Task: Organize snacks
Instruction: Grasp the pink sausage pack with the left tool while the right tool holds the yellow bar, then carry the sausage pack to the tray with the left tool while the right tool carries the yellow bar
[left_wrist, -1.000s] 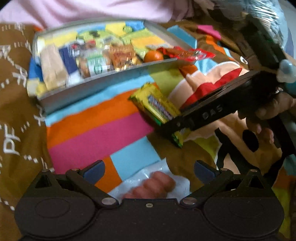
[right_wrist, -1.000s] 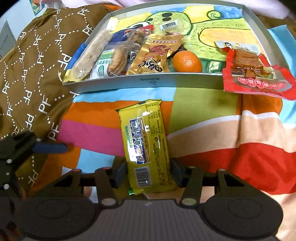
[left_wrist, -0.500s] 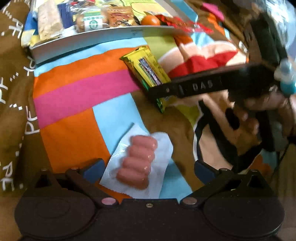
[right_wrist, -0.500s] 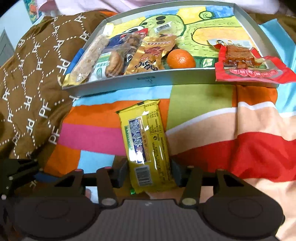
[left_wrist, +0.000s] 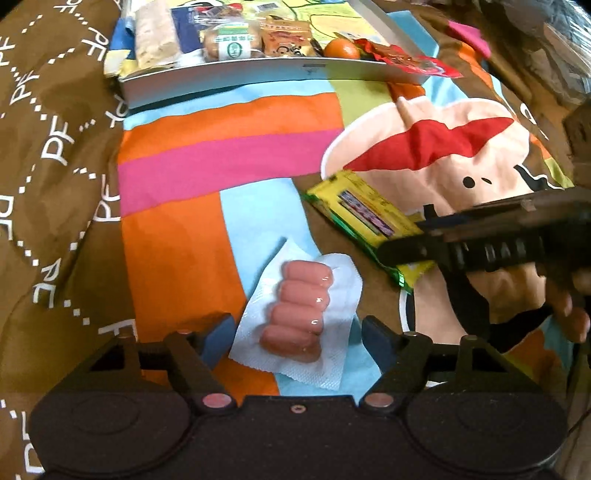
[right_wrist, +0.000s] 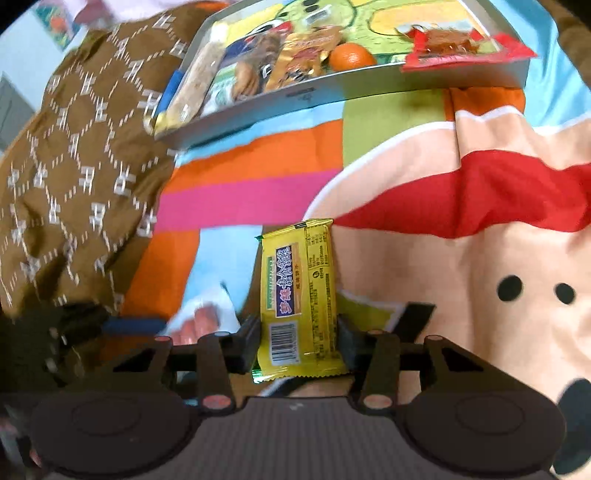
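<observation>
My right gripper (right_wrist: 297, 341) is shut on a yellow biscuit packet (right_wrist: 297, 291) and holds it above the blanket; the packet also shows in the left wrist view (left_wrist: 365, 218). My left gripper (left_wrist: 295, 338) is open, its fingers on either side of a clear pack of small pink sausages (left_wrist: 301, 310) lying on the blanket. The grey tray (left_wrist: 258, 72) lies at the far side and holds several snacks and an orange (left_wrist: 341, 50). A red snack pack (right_wrist: 458, 46) hangs over the tray's right front rim.
A bright patchwork blanket (left_wrist: 229, 162) with a cartoon face covers the surface. Brown patterned fabric (left_wrist: 48, 147) lies on the left. The right gripper's body (left_wrist: 491, 243) crosses the right side of the left wrist view.
My right gripper has pulled back from the tray with the yellow packet. My left gripper has closed in over the sausage pack, which now sits between its open fingers.
</observation>
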